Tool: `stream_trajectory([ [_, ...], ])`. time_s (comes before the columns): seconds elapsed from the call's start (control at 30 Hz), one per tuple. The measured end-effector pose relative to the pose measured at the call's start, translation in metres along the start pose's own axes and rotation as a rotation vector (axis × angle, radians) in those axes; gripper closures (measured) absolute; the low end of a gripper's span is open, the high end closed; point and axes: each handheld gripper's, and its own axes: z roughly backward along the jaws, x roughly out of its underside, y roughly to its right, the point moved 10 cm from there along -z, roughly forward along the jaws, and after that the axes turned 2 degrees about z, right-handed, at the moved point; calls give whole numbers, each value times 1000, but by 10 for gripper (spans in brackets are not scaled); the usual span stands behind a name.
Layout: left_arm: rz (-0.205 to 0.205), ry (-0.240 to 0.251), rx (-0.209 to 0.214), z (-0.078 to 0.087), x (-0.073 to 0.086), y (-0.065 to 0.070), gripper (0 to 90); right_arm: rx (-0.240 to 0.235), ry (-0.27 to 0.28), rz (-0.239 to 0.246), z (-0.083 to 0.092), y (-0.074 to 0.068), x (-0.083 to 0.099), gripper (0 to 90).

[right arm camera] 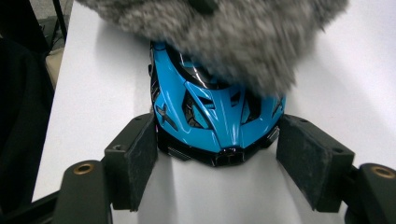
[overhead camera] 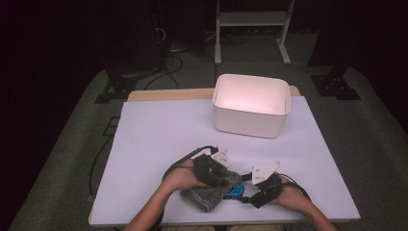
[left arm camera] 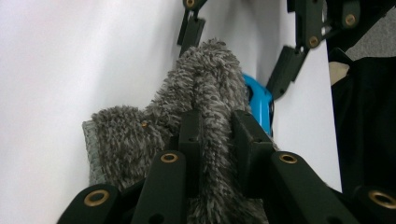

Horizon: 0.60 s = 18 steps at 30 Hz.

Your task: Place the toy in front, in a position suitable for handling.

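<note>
Cloth (overhead camera: 211, 190) clenched in left tongs (left arm camera: 215, 128), draped over rear of blue toy car (right arm camera: 212, 116) on tabletop (overhead camera: 159, 134) near front edge. Right tongs (right arm camera: 215, 156) clamped on car's nose, pads at both sides. Wiping seemingly in hand, probably midway: nose uncovered. White bin (overhead camera: 251, 105) well apart at far side, apparently untouched.

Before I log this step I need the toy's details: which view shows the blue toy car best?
The right gripper view: the blue toy car sits close up, nose-on between the right gripper fingers, its rear under the grey fluffy cloth. The left gripper view shows a blue sliver behind the cloth; the high view, a small patch.
</note>
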Motion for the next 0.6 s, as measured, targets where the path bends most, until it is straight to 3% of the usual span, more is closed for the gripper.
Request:
stream_trajectory([
  [0.23,-26,-38,-15,-13,-13,-4,748,-2,0,-5,0,0,0,282],
  [0.5,14,-40,-62,6,4,-16,749,-3,-2,4,0,1,0,282],
  [0.6,1,-51,-59,14,8,-14,750,-3,-2,2,0,0,0,282],
])
